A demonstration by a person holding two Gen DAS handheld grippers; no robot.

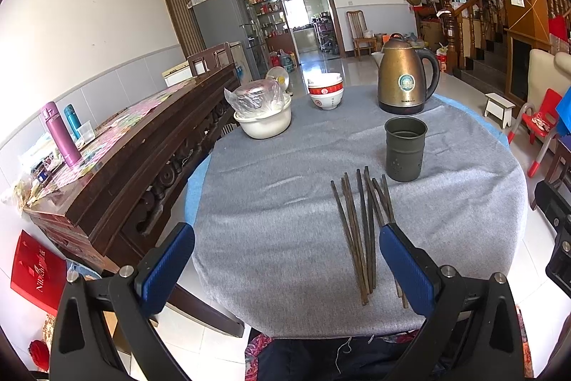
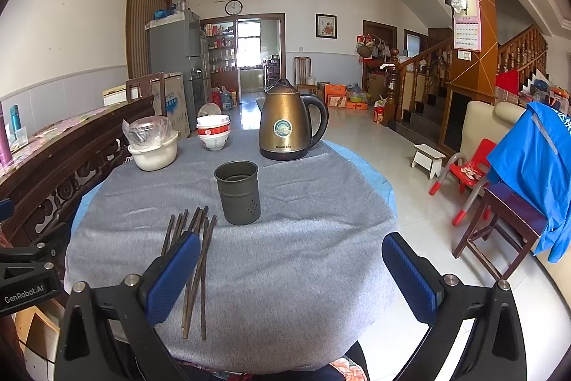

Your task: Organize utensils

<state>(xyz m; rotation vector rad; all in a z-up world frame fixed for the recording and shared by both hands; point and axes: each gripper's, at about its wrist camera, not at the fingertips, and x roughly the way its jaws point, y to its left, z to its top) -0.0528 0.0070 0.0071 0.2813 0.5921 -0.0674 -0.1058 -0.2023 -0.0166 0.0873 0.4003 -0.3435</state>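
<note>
A round surface covered with a grey cloth fills the lower middle of both views. On it, a loose bundle of dark wooden chopsticks lies flat, fanned slightly at the far ends; in the left wrist view it sits right of centre, and in the right wrist view it appears lower left. Just beyond the chopsticks stands an upright dark metal utensil holder, its mouth open and small holes punched near its base. It stands apart from the chopsticks, not touching them.

Further back, toward the top of the surface, a bronze electric kettle stands behind the holder. To its left sit stacked red-and-white bowls, and further left a cream basin with a clear plastic bag over its contents.

The left gripper is spread wide with nothing between its blue pads; its right pad overlaps the near ends of some chopsticks in the frame, but contact cannot be told. The right gripper is likewise spread wide and empty, its left pad in front of the chopsticks in that view.

A dark carved wooden sideboard runs along the left edge of the left wrist view, carrying a purple flask.
</note>
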